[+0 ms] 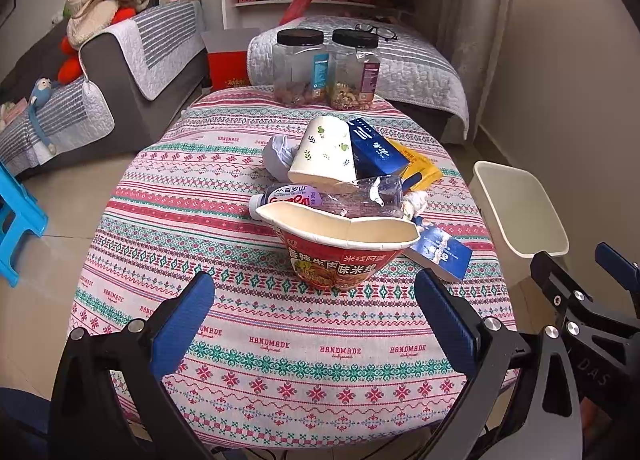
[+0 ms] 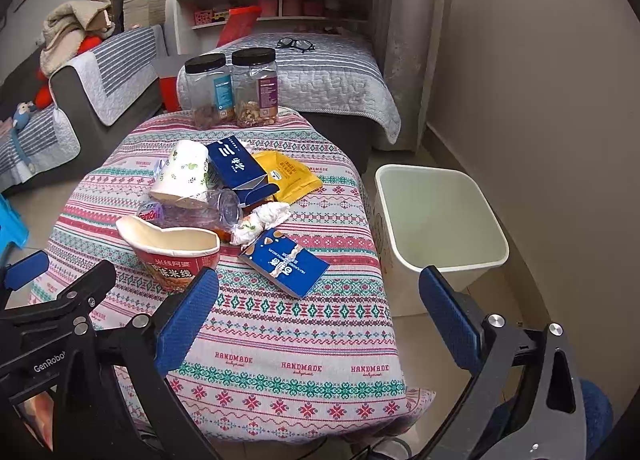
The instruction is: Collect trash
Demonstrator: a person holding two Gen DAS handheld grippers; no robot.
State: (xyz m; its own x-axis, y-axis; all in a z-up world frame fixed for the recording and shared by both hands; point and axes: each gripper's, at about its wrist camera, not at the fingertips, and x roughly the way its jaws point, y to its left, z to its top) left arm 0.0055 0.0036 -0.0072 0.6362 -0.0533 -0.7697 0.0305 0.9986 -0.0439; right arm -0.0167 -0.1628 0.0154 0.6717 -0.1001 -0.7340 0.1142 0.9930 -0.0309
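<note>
The trash sits in a pile in the middle of the table (image 1: 280, 340), out in front of the fingers of both grippers. Nearest to the fingers is a red noodle bowl (image 1: 340, 248), bent at the rim and standing upright. In the left wrist view it is just past the fingertips, between the two blue pads. In the right wrist view the bowl (image 2: 176, 256) is right beside the left pad.

Behind the bowl lies a squashed clear bottle (image 1: 332, 197) on its side. Past that is a paper cup (image 1: 326, 155) tipped over, with small green leaves on it. Beside the cup is a dark blue box (image 1: 376, 151), and a yellow wrapper (image 2: 290, 175) lies next to that. A flat blue packet (image 2: 284, 264) lies on the cloth, to the right of the bowl. A crumpled white wrapper (image 2: 262, 221) is between the packet and the bottle.

The left gripper (image 1: 316, 318) has its fingers wide apart and holds nothing. The right gripper (image 2: 320, 314) is also spread wide and holds nothing.

A white bin (image 2: 440, 215) stands on the floor just beside the table, on the right side of the fingers. It looks empty.

At the far end of the table stand two clear jars (image 1: 326, 67) with black lids. Behind them is a bed (image 2: 320, 71) with a pair of glasses (image 2: 296, 44) on it.
</note>
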